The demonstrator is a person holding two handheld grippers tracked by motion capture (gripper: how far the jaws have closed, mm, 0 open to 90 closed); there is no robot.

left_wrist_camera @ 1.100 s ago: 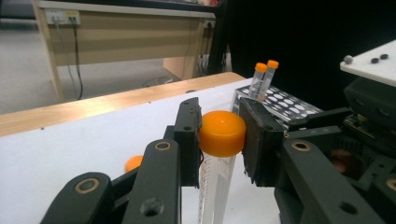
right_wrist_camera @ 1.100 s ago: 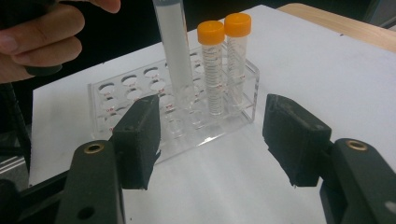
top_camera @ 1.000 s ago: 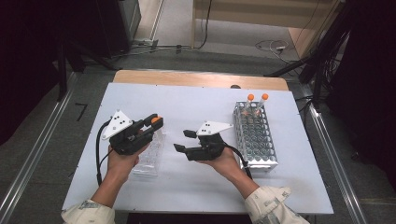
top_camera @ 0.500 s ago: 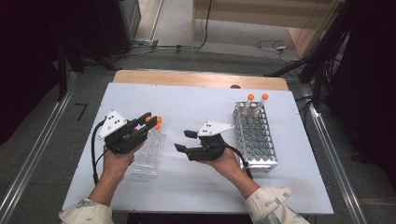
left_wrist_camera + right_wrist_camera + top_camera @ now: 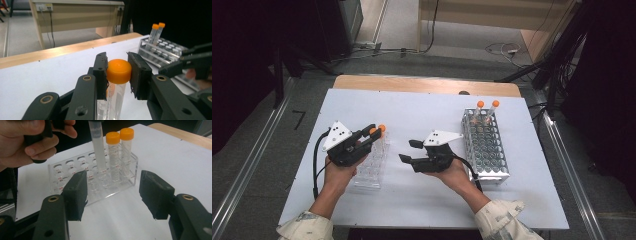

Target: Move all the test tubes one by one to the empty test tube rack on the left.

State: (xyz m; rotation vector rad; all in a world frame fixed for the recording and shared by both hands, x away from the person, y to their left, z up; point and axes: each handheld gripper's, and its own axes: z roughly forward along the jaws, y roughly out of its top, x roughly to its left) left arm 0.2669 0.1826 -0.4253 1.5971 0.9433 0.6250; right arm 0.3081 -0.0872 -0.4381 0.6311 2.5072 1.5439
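Note:
My left gripper [image 5: 371,134] is shut on the orange cap [image 5: 119,70] of a clear tube [image 5: 113,100]. It holds the tube upright over a clear plastic rack [image 5: 371,167]. In the right gripper view the held tube [image 5: 98,147] reaches down into the clear rack [image 5: 75,170], beside two orange-capped tubes [image 5: 113,155] that stand in it. My right gripper [image 5: 408,151] rests near the table's middle, open, with nothing between its jaws [image 5: 115,195]. It points at the clear rack from the right.
A metal wire rack [image 5: 486,150] stands at the right of the white table [image 5: 427,110] with two orange-capped tubes [image 5: 487,107] at its far end. Beyond the table's wooden far edge are cables and the floor.
The left gripper has shifted slightly over the clear rack, still shut on the tube's cap. The right gripper has stayed where it was.

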